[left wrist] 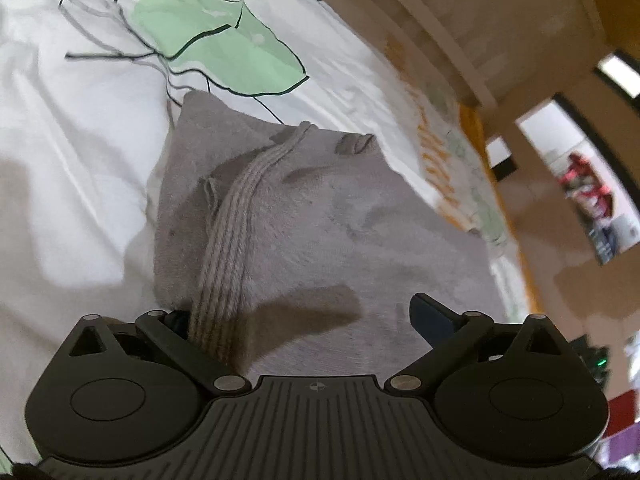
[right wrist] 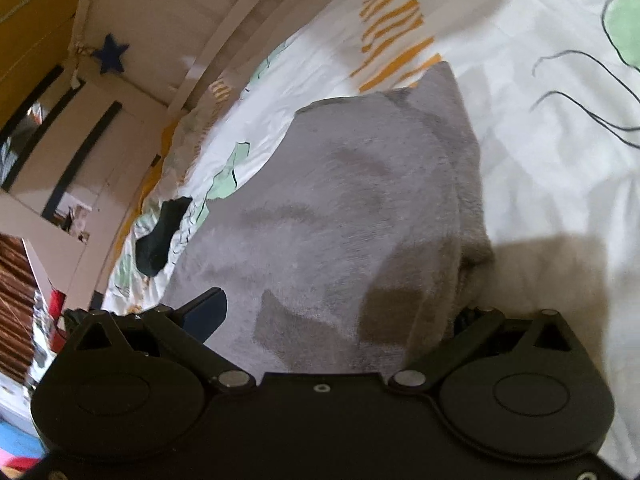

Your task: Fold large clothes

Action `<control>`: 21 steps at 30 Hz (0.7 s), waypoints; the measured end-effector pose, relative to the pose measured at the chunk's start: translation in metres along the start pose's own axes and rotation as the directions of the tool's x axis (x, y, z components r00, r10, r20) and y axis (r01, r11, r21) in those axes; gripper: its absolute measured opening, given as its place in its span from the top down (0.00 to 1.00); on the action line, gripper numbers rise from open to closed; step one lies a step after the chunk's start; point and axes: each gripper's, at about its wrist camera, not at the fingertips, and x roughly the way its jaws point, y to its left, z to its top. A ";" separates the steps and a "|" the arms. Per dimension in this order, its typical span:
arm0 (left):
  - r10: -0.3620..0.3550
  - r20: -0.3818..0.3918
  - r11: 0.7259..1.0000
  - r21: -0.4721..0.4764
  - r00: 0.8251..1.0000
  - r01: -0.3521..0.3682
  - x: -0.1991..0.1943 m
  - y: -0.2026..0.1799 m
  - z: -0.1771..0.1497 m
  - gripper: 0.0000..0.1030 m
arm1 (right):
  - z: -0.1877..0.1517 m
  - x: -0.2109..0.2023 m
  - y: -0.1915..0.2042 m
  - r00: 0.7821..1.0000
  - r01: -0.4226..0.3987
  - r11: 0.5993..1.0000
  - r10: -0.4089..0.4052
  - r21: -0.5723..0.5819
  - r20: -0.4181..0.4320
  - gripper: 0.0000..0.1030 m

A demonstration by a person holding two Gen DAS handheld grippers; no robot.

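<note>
1. We are judging this as mid-fold: the grey garment (left wrist: 320,216) is lying on the bed (left wrist: 80,160), already doubled into a thick, compact shape, with both hand-held grippers low over its near end.
2. Left hand-held gripper (left wrist: 304,320): jaws are standing wide. The ribbed band (left wrist: 236,208) is running in over the left finger, which is mostly hidden behind it; the right finger (left wrist: 430,318) is resting just above the cloth. We cannot tell whether anything is pinched; it is looking like no grip.
3. Right hand-held gripper (right wrist: 340,312): also spread wide. The garment's thick folded edge (right wrist: 468,200) is sitting just inside the right finger; the left finger (right wrist: 206,310) is hovering over flat cloth.
4. Garment position: near the bed's far edge, beside the orange-striped print (right wrist: 392,32); a dark sock (right wrist: 160,232) is lying apart toward that edge.
5. Next move, as we are reading it: closing both on the near edge through all layers, then carrying it over evenly. Risk: thick layers slipping out.
</note>
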 end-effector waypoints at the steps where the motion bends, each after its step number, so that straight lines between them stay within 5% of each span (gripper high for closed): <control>1: -0.008 0.000 1.000 -0.010 1.000 0.008 -0.001 0.000 -0.001 0.08 | -0.001 0.000 0.001 1.000 0.003 1.000 -0.003 -0.011 0.001 0.00; 5: 0.021 -0.008 1.000 0.018 1.000 -0.020 -0.008 -0.005 -0.008 0.36 | -0.004 -0.004 0.006 0.999 0.049 0.998 -0.048 -0.037 0.009 0.11; 7: 0.031 -0.009 0.999 0.015 0.999 -0.031 -0.008 -0.004 -0.011 0.66 | -0.007 -0.006 0.009 0.994 0.106 0.992 -0.105 -0.064 0.019 0.43; 8: 0.029 -0.021 1.000 0.012 0.999 -0.029 -0.005 -0.002 -0.011 0.78 | -0.008 -0.007 0.009 0.991 0.132 0.989 -0.131 -0.070 0.022 0.51; 10: 0.011 -0.031 1.000 0.001 0.999 -0.011 -0.004 -0.001 -0.011 0.81 | -0.010 -0.009 0.004 0.993 0.116 0.993 -0.115 -0.036 0.029 0.65; 12: 0.007 -0.025 1.000 0.001 1.000 -0.007 -0.011 -0.004 -0.011 0.82 | -0.012 -0.011 0.003 0.993 0.113 0.994 -0.113 0.002 0.037 0.70; 21: -0.047 -0.084 0.998 0.042 0.995 0.050 -0.066 -0.027 -0.020 0.88 | -0.024 -0.055 0.033 0.993 0.104 0.994 -0.105 0.010 0.053 0.76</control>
